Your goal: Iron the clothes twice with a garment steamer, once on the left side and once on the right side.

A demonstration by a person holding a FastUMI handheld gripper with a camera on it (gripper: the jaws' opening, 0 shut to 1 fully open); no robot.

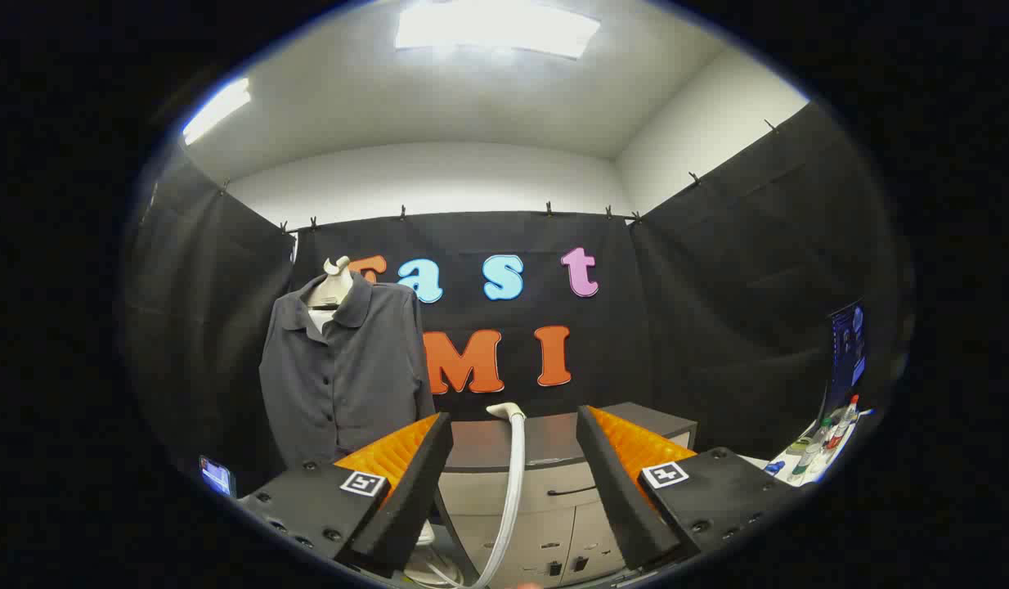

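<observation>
Beyond the open jaws, steamer hose (pixel 513 466), cabinet (pixel 545 491), shirt (pixel 341 376), perhaps bottles (pixel 823 442).

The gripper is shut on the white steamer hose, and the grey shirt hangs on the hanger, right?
Not quite. In the gripper view the gripper is open, its fingers apart with the white steamer hose between them, unpressed. The grey shirt does hang on the hanger.

The gripper (pixel 513 458) stands open, nothing between its fingers but the white steamer hose (pixel 511 483) rising ahead. Beyond it a cabinet (pixel 553 458) blocks the low middle. Left, the path to the hanging grey shirt (pixel 341 376) is unobstructed.
</observation>
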